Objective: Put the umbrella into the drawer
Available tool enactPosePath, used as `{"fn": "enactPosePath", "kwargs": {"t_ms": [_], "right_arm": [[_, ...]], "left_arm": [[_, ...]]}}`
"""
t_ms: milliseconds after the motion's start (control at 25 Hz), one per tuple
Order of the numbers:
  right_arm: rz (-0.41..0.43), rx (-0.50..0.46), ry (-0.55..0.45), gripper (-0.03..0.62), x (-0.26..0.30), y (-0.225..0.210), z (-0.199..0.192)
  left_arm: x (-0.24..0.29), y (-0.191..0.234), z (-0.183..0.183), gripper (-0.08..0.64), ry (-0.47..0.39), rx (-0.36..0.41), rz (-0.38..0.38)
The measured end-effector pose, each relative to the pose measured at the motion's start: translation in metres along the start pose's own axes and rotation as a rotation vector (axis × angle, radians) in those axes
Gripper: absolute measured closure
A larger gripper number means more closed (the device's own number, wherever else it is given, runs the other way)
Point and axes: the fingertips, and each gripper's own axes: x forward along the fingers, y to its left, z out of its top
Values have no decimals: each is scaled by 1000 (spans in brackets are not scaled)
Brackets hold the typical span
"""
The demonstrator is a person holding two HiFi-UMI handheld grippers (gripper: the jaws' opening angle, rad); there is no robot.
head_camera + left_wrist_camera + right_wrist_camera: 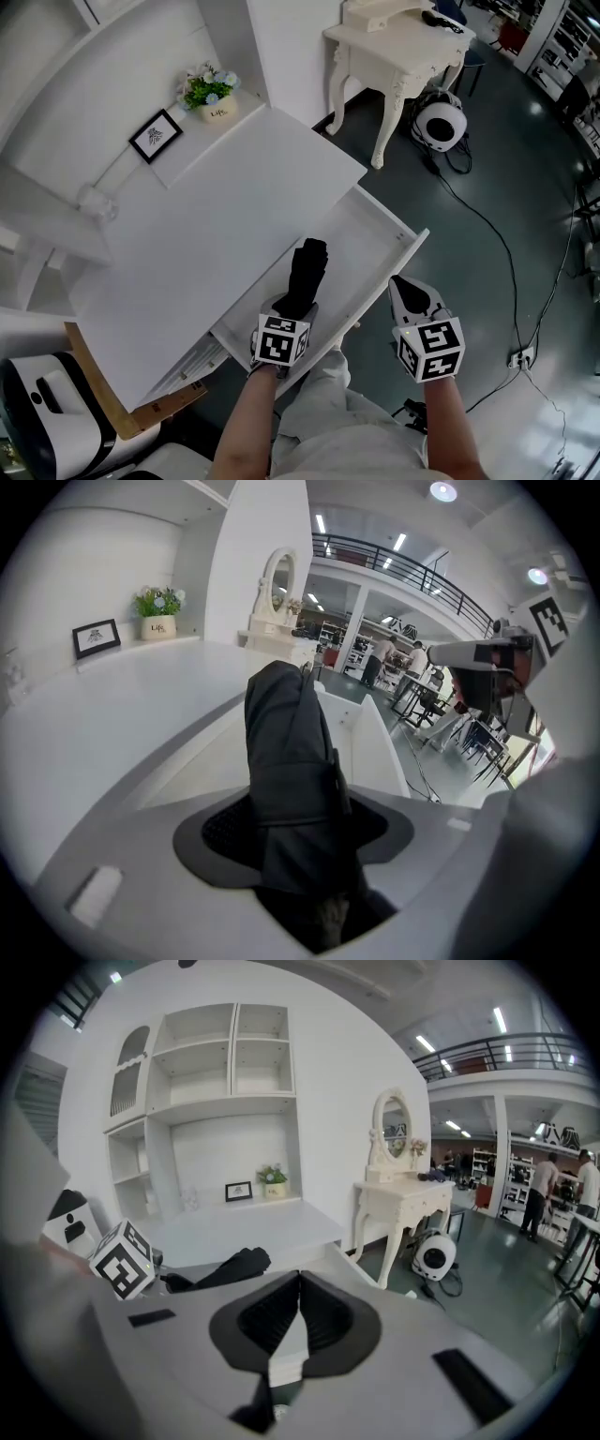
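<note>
Matt cloth umbrella (pixel 307 267), smooth painted drawer (pixel 373 234)

A white desk top (pixel 216 216) fills the middle of the head view. Along its back edge, against the wall, stand a small black-framed picture (pixel 156 135) and, just to its right, a potted plant (pixel 211 92) with green leaves and pale flowers in a cream pot. Further left, apart from both, sits a small clear glass item (pixel 97 202). The rest of the top is bare. Under the front edge, the white drawer (pixel 375 244) stands pulled out. The floor (pixel 487 187) is dark, glossy grey. On it stand a cream dressing table (pixel 394 47) with curved legs, a round white device (pixel 440 124) beside one leg, and a black cable (pixel 487 225) trailing to a power strip (pixel 521 357).
</note>
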Motion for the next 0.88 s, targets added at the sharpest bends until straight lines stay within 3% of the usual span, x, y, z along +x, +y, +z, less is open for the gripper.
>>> {"fn": "enactPosePath", "kwargs": {"t_ms": [880], "right_arm": [[54,55,124,583,53,-9,-23]], "left_arm": [[61,30,-30,307,173,-151,14]]}}
